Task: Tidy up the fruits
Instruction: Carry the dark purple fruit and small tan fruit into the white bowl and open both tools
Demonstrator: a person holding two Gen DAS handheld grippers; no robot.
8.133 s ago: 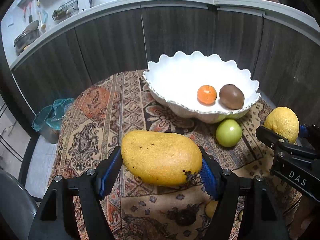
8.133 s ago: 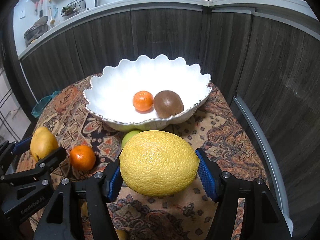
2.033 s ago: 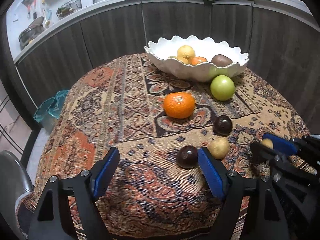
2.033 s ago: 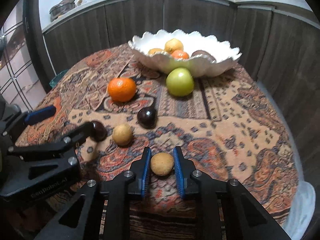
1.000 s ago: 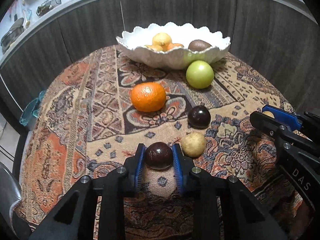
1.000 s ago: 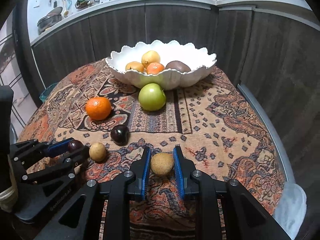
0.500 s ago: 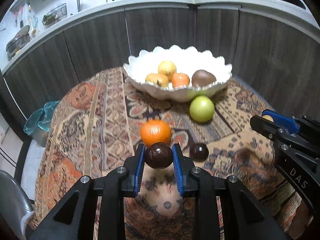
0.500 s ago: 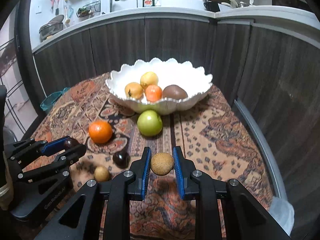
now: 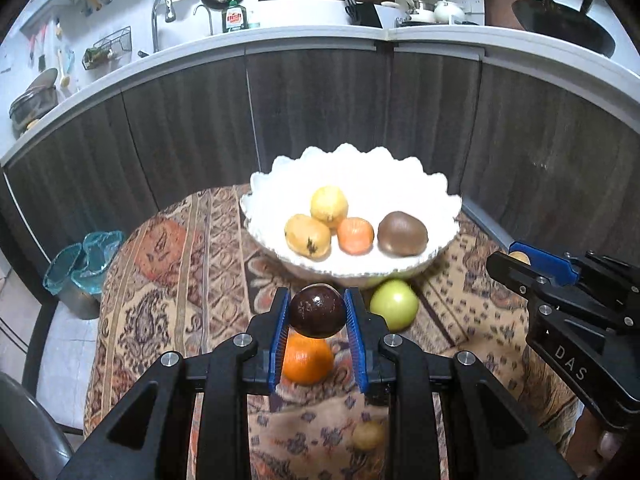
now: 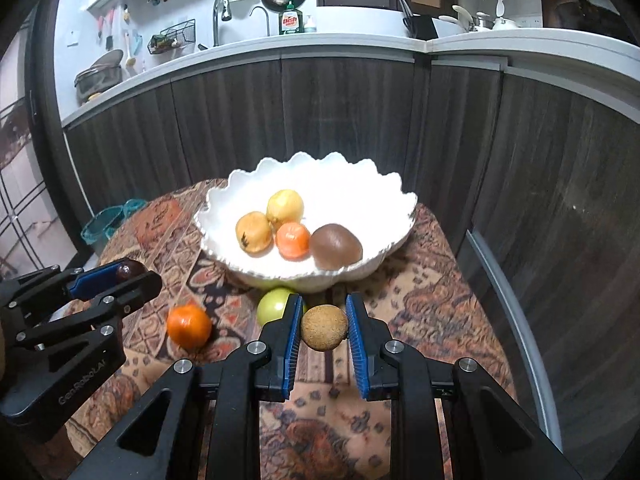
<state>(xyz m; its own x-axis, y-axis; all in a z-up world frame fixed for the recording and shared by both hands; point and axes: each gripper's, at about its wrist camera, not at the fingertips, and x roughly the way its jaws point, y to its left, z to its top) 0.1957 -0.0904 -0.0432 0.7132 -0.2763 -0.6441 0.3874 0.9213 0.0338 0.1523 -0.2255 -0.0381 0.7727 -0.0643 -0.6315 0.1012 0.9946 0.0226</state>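
**Two grippers each hold a small fruit above a cloth-covered counter**

The left gripper is clenched on a dark, round fruit, its blue pads pressing both sides. The fruit hangs clear of the counter, which is covered by a patterned cloth. The right gripper is clenched the same way on a small, rough brown fruit, also lifted off the cloth.

Past both grippers, at the counter's far edge, sits a white bowl with a scalloped rim. Inside it lie four fruits close together: a yellow lemon at the back, a yellow mango touching it on the left, a small orange tangerine in the middle, and a brown kiwi on the right.

On the cloth, a green apple rests just against the bowl's near side. An orange lies nearer the middle of the counter, to the left of the apple. A small pale yellow fruit, blurred, sits toward the near edge.

Behind the counter runs a curved wall of dark wood panels. A teal-lined bin stands on the floor off the counter's left edge.
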